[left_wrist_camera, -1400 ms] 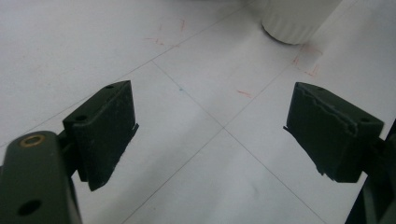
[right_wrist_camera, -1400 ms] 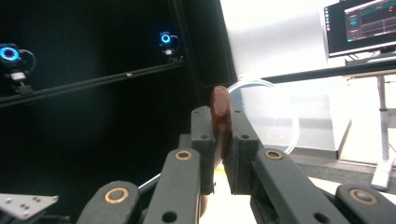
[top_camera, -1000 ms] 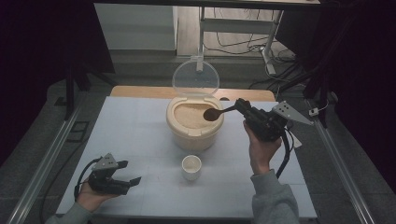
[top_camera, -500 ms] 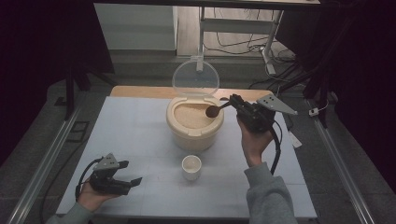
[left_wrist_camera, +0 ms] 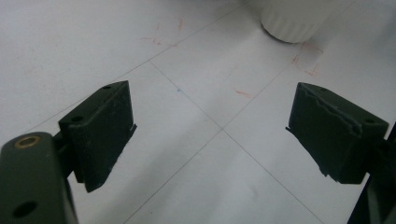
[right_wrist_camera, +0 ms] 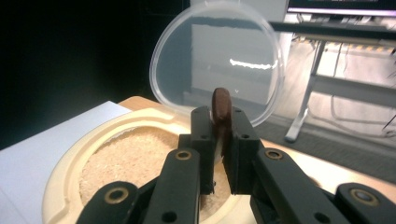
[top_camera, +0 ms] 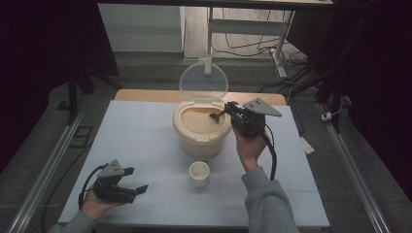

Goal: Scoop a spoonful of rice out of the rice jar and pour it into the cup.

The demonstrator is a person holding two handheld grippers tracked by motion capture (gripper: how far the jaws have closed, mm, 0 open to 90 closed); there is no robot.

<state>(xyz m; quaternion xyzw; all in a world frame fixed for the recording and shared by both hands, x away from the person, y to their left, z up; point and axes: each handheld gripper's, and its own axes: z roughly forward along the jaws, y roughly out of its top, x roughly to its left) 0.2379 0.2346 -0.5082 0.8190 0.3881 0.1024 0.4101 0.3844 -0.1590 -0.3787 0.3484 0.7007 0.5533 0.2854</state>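
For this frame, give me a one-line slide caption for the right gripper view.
Right gripper clamps a brown spoon above the open rice container, clear lid upright behind.

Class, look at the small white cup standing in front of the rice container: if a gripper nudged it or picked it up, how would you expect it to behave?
The small white cup stands upright and apart from the rice container, and seems empty, so it is probably light and would slide on the smooth table. Being taller than wide, a high nudge might tip it. Its ribbed wall, seen in the left gripper view, may help the jaws grip.

Cup (top_camera: 199, 173) before rice container (top_camera: 201, 130) (lid (top_camera: 203, 81) behind), mid-table (top_camera: 145, 141)
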